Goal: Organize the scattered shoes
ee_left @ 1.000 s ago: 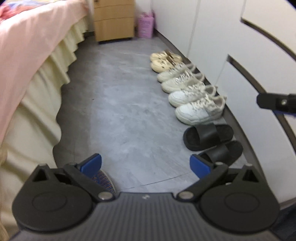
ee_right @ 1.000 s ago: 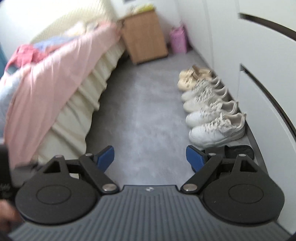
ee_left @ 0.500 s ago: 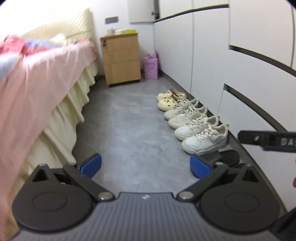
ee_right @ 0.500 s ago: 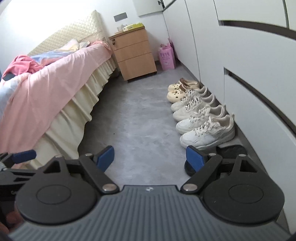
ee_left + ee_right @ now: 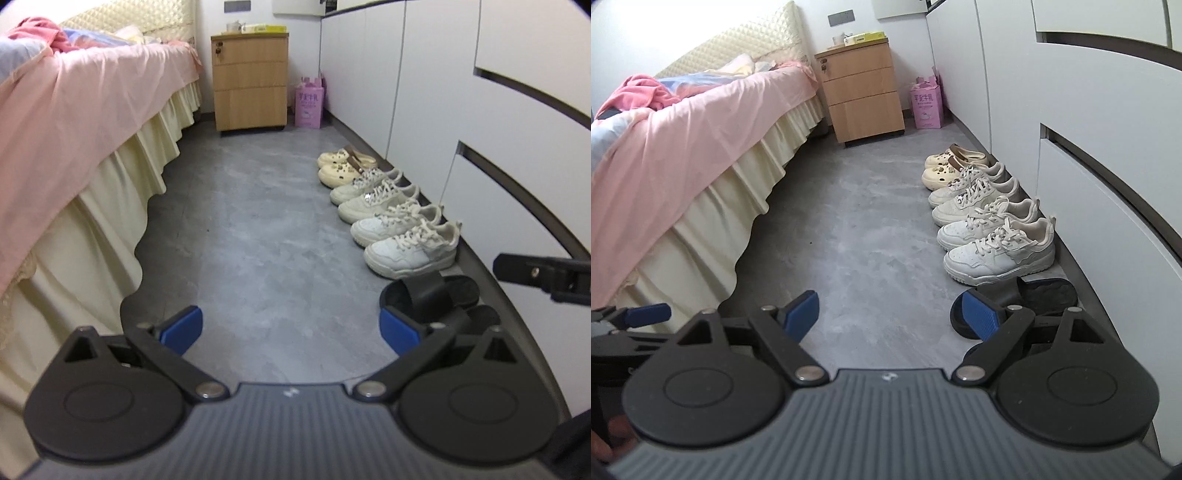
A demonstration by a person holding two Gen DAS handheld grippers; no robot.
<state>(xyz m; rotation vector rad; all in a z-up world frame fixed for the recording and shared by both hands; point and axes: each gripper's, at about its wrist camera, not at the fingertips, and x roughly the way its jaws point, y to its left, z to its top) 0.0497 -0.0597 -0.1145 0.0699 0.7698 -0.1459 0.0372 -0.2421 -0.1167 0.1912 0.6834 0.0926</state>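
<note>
We have both claws spread and empty: left claw (image 5: 290,328) low in its frame with bare floor (image 5: 258,240) between the blue pads, right claw (image 5: 890,314) the same in its own view. The shoes sit in a row along the white cabinet (image 5: 1089,166) on the right side of both frames: cream clogs (image 5: 942,170) farthest up, then beige sneakers (image 5: 971,192), then white sneakers (image 5: 997,247), then black slides (image 5: 432,291) lowest right, partly behind each claw's right finger. The row looks tidy already (we judge the task near its end, or just being checked). The bed (image 5: 74,110) with its pink cover fills the left, the wooden nightstand (image 5: 251,81) and pink box (image 5: 309,107) sit upper centre. On handling: the slides look light and rubbery, bendy at the strap, so we'd pinch the strap or the sole edge; the strap may flop. The white sneakers look stiffer and a bit heavier, so we'd take the heel collar or the sidewall near the tongue, not the laces (those slip). The clogs look like soft foam, light, easy at the heel strap or rim. Nothing fragile here.
</note>
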